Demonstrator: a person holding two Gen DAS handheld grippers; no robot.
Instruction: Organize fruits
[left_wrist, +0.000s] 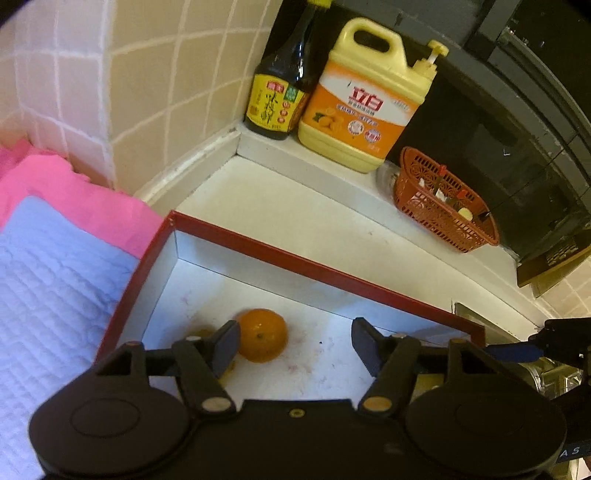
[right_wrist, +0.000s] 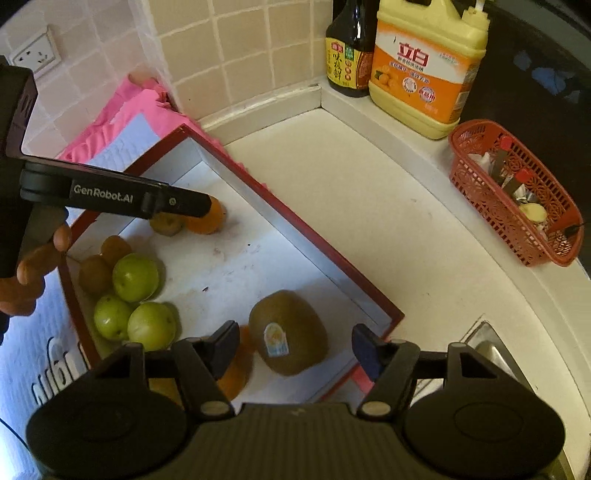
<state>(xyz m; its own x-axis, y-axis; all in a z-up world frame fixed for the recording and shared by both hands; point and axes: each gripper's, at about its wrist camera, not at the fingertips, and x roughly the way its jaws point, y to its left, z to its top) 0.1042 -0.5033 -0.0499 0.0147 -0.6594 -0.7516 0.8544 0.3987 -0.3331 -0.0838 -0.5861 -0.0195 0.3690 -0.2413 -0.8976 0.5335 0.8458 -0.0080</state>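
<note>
Left to right: my left tool (left_wrist: 293, 341) hangs over the red-rimmed box (right_wrist: 295, 218) with its jaws apart, nothing between them, an orange (left_wrist: 263, 335) sitting loose just beside the left finger. Green fruits (right_wrist: 135, 277) cluster at the box's left edge. My right tool (right_wrist: 295, 345) is spread apart too, over a kiwi (right_wrist: 288, 330) it isn't touching (sticker side up). Risk I see: round fruit on a flat floor, so a nudge from either finger could send it rolling into the pile or corner.

Bare counter (right_wrist: 369, 206) right of box (right_wrist: 295, 218), basket (right_wrist: 517, 199) beyond
</note>
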